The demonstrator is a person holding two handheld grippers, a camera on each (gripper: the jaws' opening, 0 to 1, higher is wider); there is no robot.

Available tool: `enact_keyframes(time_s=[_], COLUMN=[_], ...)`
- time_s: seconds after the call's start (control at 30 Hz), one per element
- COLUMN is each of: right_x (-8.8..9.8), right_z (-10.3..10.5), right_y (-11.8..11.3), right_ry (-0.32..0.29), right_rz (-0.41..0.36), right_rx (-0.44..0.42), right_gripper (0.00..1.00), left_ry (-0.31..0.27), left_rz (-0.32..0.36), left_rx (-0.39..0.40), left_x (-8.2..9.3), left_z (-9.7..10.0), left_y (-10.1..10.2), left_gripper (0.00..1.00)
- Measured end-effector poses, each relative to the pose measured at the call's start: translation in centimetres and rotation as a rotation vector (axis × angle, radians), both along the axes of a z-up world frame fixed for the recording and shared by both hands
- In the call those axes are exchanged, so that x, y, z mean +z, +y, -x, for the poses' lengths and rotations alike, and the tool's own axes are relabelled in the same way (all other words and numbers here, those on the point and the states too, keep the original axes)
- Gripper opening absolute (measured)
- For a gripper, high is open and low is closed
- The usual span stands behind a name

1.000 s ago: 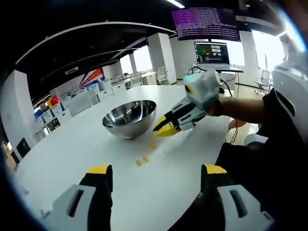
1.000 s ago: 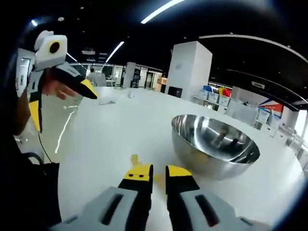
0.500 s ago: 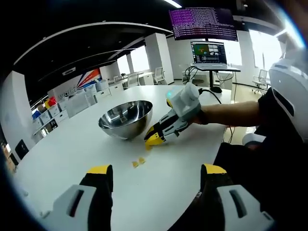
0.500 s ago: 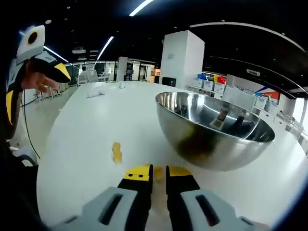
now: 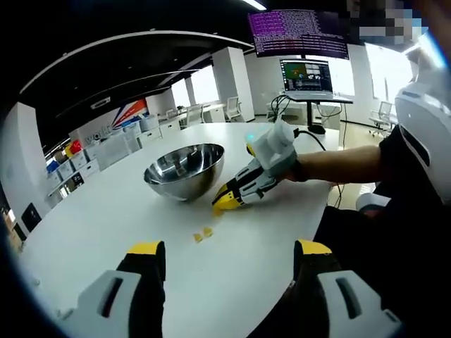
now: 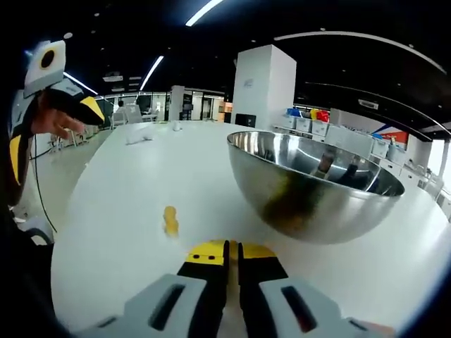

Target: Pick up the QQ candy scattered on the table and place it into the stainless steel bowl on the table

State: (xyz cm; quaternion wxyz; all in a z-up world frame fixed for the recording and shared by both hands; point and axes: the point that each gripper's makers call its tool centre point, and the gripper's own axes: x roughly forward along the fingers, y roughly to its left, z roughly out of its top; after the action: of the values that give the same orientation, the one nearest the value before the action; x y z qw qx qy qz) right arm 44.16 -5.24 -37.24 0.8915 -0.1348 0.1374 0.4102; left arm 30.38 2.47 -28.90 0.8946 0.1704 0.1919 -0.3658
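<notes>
The stainless steel bowl (image 5: 184, 170) stands on the white table (image 5: 106, 211). My right gripper (image 5: 227, 202) rests its yellow tips on the table just beside the bowl. In the right gripper view its jaws (image 6: 232, 251) are nearly together, with a yellow QQ candy (image 6: 232, 244) pinched between them, and the bowl (image 6: 317, 201) rises close ahead on the right. Two more candies (image 5: 203, 234) lie nearer to my left gripper (image 5: 229, 248), which hovers wide open and holds nothing. The same pair of candies (image 6: 170, 220) lies left of the right jaws. The left gripper (image 6: 53, 130) hangs high at the far left.
A person's sleeved arm (image 5: 345, 163) reaches over the table's right edge. Monitors on a stand (image 5: 308, 76) with a cable are beyond the table. A white pillar (image 6: 264, 88) and office desks stand farther off. A small white object (image 6: 139, 138) lies far across the table.
The right gripper came down to the table beside the bowl and its jaws narrowed around a candy. The left gripper stayed open and nearly still.
</notes>
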Motion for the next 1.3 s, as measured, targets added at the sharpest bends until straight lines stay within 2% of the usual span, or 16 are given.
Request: enact_keyframes(time_s=[0.3, 0.5, 0.87, 1.07, 1.13, 1.2, 1.3], right_x=[0.4, 2.1, 5.4, 8.6, 10.1, 11.7, 14.5], right_z=[0.3, 0.7, 2.6, 3.4, 3.6, 3.7, 3.3], right_y=[0.0, 0.0, -1.0, -1.0, -0.9, -1.0, -1.5], right_ry=[-0.026, -0.058, -0.106, -0.158, -0.173, -0.164, -0.2], right_rz=[0.015, -0.001, -0.031, -0.04, -0.052, -0.078, -0.108], right_rx=[0.011, 0.02, 0.037, 0.057, 0.073, 0.08, 0.073], right_gripper=[0.02, 0.02, 0.02, 0.02, 0.02, 0.02, 0.02], left_ry=[-0.007, -0.004, -0.017, -0.022, -0.026, -0.027, -0.031], left_rz=[0.0, -0.005, -0.016, -0.016, -0.019, -0.021, -0.025], left_rx=[0.001, 0.008, 0.006, 0.009, 0.008, 0.006, 0.004], left_x=[0.4, 0.4, 1.0, 1.3, 1.4, 1.6, 1.7], left_z=[0.1, 0.2, 0.3, 0.3, 0.3, 0.3, 0.3], left_y=[-0.1, 0.1, 0.1, 0.1, 0.1, 0.1, 0.0], left_gripper=[0.74, 0.74, 0.74, 0.74, 0.74, 0.74, 0.74])
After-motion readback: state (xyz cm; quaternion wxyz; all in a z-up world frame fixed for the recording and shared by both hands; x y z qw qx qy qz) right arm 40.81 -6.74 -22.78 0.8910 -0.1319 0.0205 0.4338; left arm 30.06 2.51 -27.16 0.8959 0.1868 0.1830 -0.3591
